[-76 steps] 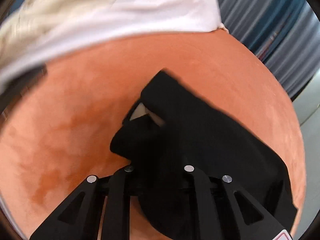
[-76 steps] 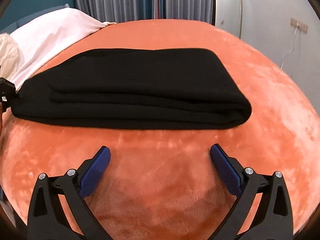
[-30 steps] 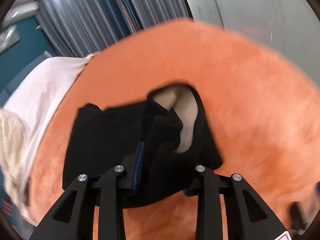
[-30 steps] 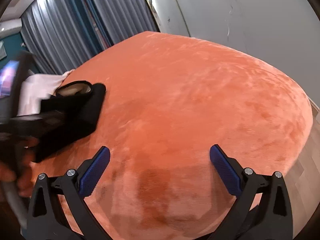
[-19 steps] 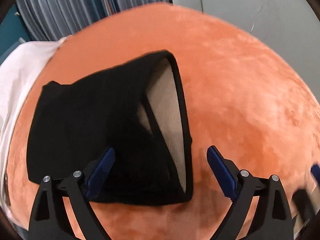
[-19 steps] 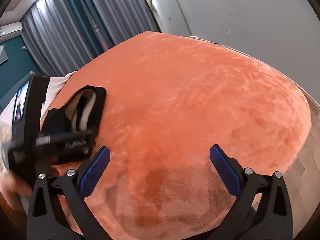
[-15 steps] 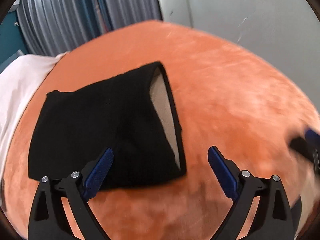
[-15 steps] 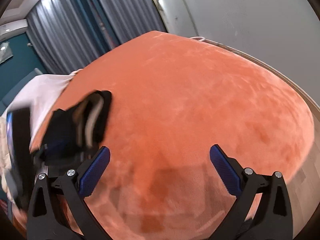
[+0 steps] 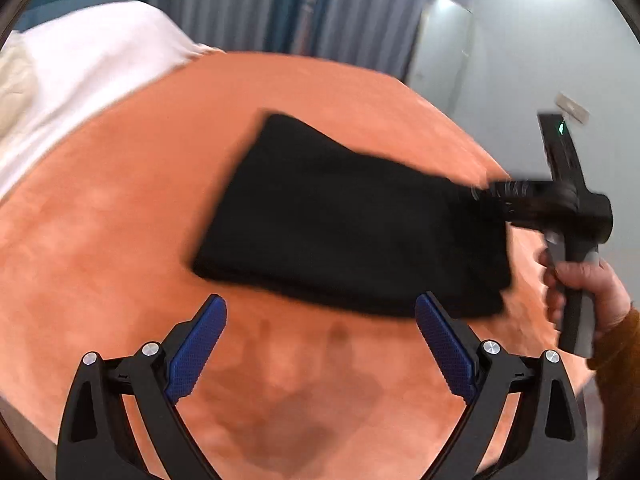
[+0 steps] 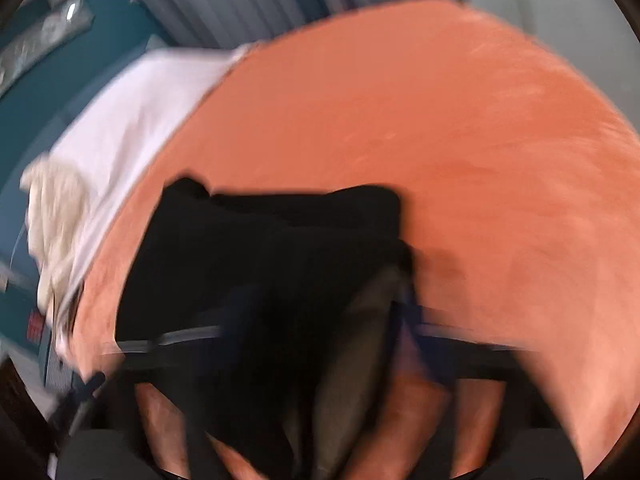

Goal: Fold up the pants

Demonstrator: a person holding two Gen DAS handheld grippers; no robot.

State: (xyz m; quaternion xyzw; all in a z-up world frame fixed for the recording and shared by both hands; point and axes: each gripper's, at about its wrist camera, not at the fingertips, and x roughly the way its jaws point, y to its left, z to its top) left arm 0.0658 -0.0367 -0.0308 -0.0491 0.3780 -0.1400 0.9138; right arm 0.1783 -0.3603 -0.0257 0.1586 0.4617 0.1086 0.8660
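Note:
The black pants [image 9: 352, 220] lie folded into a compact block on the orange bed cover [image 9: 120, 208]. My left gripper [image 9: 320, 344] is open and empty, held just in front of the block's near edge. My right gripper [image 9: 492, 196] reaches in from the right in the left wrist view, its fingers at the block's right end. In the right wrist view the picture is badly blurred: the black pants [image 10: 260, 260] fill the space between the fingers, and the gripper looks closed on the cloth, with a pale lining showing at the lower middle.
A white sheet [image 9: 80, 76] and a cream fluffy item [image 10: 56, 216] lie at the head of the bed on the left. Grey curtains [image 9: 260, 4] and a pale wall [image 9: 540, 52] stand behind. The bed's edge runs along the right.
My left gripper let go of the pants and pulled back, open. My right gripper swung in from the right and closed on the block's right end.

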